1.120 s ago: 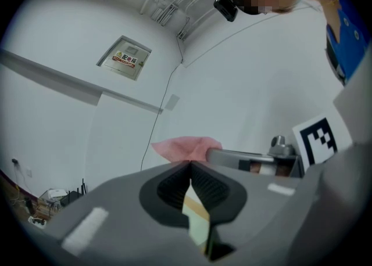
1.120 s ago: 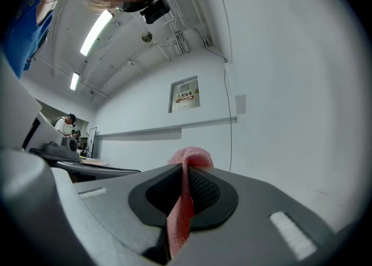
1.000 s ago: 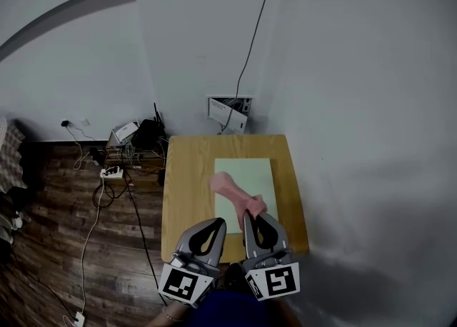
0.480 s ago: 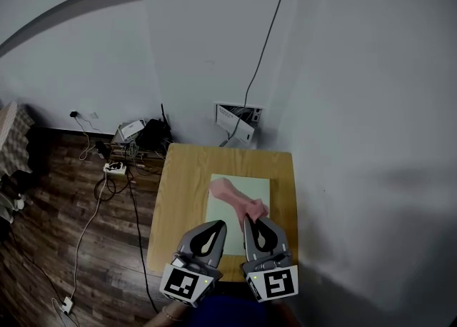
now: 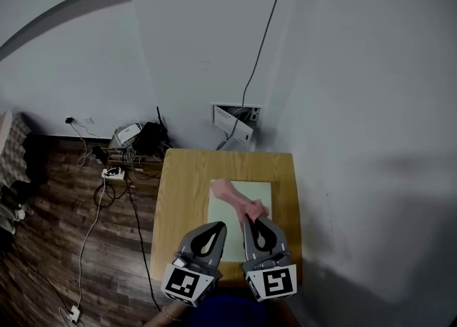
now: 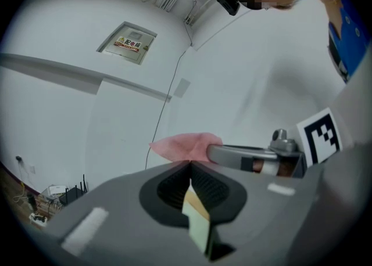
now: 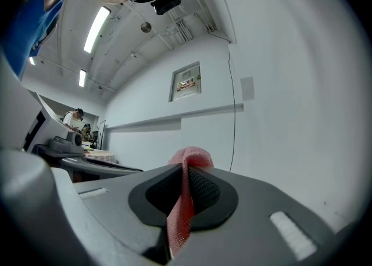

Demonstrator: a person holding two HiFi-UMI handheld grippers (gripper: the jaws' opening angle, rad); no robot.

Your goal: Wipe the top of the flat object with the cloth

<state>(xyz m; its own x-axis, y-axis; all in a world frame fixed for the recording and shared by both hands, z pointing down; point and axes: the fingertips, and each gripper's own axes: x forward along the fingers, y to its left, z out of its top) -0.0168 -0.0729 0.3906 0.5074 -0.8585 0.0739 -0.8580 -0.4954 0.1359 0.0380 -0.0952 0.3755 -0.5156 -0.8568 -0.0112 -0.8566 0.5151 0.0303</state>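
Observation:
A pale green flat board (image 5: pixel 246 203) lies on a small wooden table (image 5: pixel 182 197). My right gripper (image 5: pixel 248 218) is shut on a pink cloth (image 5: pixel 232 193). The cloth stretches away from the jaws, and its free end is over the board's far left corner. In the right gripper view the cloth (image 7: pixel 189 157) runs pinched between the closed jaws of the right gripper (image 7: pixel 187 166). My left gripper (image 5: pixel 216 224) is shut and empty, just left of the right one, above the table's near half. The left gripper view shows its closed tips (image 6: pixel 190 162) with the cloth (image 6: pixel 183 146) and the right gripper (image 6: pixel 247 155) beyond them.
White walls stand behind the table and to its right. An open wall box (image 5: pixel 234 117) with a cable running up sits just behind the table. A power strip and tangled cables (image 5: pixel 114 168) lie on the wood floor (image 5: pixel 64 247) to the left.
Both grippers have moved together away from me over the table. The cloth's free end has gone from the board's middle toward its far edge. Both jaw pairs stayed shut.

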